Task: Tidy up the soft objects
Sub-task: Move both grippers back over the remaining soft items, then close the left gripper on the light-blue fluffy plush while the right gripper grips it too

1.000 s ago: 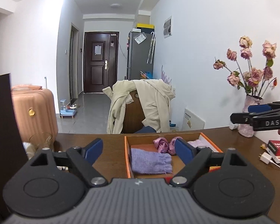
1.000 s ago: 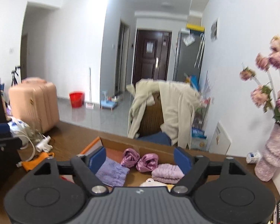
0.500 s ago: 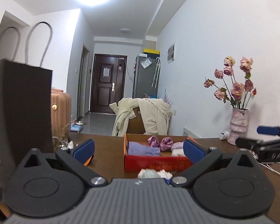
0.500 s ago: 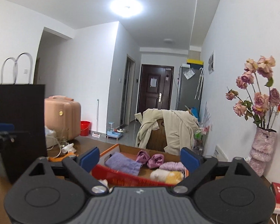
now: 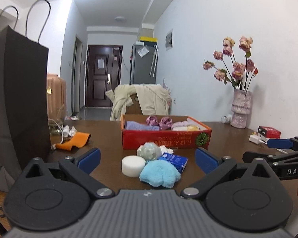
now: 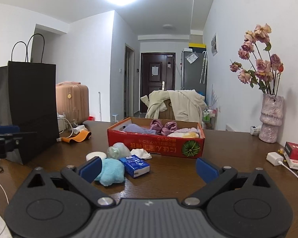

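Both jaws of our left gripper (image 5: pixel 147 156) stand wide apart, having just been opening, with nothing pressed between them. In the left wrist view a small heap sits at lower centre on the bench (image 5: pixel 105 136): a blue fluffy cloth (image 5: pixel 160 174), a white round pad (image 5: pixel 133 166), a blue tissue pack (image 5: pixel 175 161) and a pale netted ball (image 5: pixel 149 151). Behind it the red box (image 5: pixel 165 140) holds folded soft things. A black paper bag (image 5: pixel 17 99) fills the left edge; the other gripper juts in at right.

Our right gripper (image 6: pixel 148 167) is likewise spread, its jaws just opened and bare. In the right wrist view the blue fluffy cloth (image 6: pixel 110 172) lies just behind the left finger, beside the blue tissue pack (image 6: pixel 136 165), with the red box (image 6: pixel 156 141) beyond. A vase of flowers (image 6: pixel 271 117) stands at right, a charger (image 6: pixel 274 158) nearby.
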A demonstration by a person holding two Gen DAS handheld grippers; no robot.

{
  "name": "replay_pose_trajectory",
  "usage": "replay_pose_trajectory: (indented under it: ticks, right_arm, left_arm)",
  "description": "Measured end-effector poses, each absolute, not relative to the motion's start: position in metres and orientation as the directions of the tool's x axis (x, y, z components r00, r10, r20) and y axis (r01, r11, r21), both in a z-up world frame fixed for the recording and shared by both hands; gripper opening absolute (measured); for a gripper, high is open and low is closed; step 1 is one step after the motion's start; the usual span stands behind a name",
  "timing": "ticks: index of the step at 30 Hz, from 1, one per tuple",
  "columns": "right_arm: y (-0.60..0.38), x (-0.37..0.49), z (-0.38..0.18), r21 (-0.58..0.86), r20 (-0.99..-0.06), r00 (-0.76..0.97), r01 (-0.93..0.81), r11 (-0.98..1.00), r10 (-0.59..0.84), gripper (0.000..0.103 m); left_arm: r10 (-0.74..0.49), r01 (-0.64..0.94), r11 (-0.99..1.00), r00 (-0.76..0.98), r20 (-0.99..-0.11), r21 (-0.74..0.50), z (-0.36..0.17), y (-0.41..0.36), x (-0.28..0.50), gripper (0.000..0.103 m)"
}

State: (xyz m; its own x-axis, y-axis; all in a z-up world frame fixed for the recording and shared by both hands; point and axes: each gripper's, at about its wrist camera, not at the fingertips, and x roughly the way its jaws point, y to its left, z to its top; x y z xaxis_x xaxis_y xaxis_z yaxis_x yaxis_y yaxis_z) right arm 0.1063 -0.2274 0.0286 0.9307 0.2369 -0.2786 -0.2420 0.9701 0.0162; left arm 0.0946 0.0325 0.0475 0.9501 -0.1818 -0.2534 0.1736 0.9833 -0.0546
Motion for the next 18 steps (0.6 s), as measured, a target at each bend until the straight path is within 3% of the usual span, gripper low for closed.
replay_pose_trajectory:
  ticks: [6, 8, 13, 18]
  right_arm:
    - [-0.221, 0.128, 0.019, 0.034, -0.334, 0.909, -0.252, 0.967, 0.248, 0.099]
    - [-0.218, 0.139, 0.014, 0.051, -0.357, 0.895, -0.268, 0.962, 0.268, 0.093]
    - [-0.211, 0.173, 0.001, 0.112, -0.423, 0.849, -0.299, 0.948, 0.318, 0.073]
    - [-0.198, 0.212, -0.01, 0.139, -0.479, 0.809, -0.311, 0.94, 0.339, 0.069]
  left_arm:
    - [-0.197, 0.185, 0.98, 0.926, -0.322, -0.068, 0.033, 0.033, 0.119, 0.103]
    - [-0.209, 0.192, 0.978, 0.907, -0.364, -0.084, 0.026, 0.03, 0.133, 0.103]
    - [-0.252, 0.207, 0.967, 0.865, -0.434, -0.148, 0.007, 0.024, 0.17, 0.081]
    - [-0.245, 0.157, 0.965, 0.821, -0.515, -0.209, -0.014, 0.023, 0.21, 0.057]
